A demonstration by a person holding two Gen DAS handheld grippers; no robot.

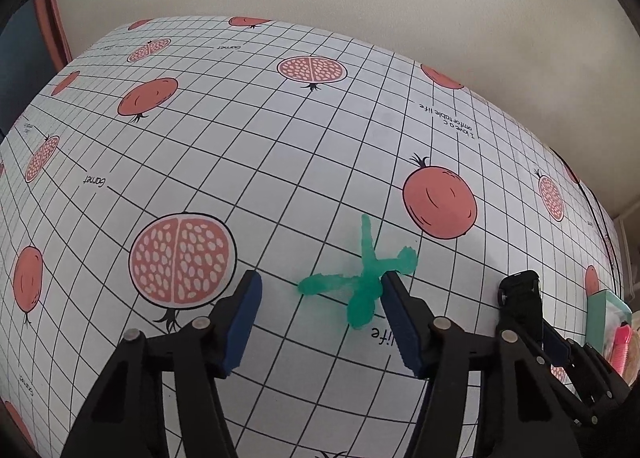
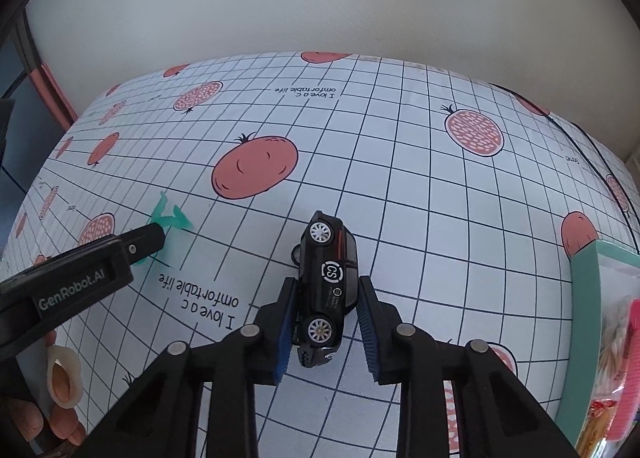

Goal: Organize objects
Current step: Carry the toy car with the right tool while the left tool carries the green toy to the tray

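Tablecloth (image 1: 280,162): gridded, printed with pomegranates; everything is laid on it.
Box (image 2: 588,322): teal-rimmed, seen at the right edge.
Right gripper (image 2: 328,322): clamped on the black toy car (image 2: 330,282), which is tipped on its side.
Left gripper (image 1: 320,298): jaws apart around the green toy figure (image 1: 360,278), one pad touching it.

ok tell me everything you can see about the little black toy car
The toy car is small, glossy black and looks like painted metal or hard plastic. It has white spoked wheels, a round white "GS" badge with small white print below, and a thin red line along the body. It is turned on its side, one end pointing away over the checked tablecloth. The right gripper is shut on it, blue pads at either side of its near half.
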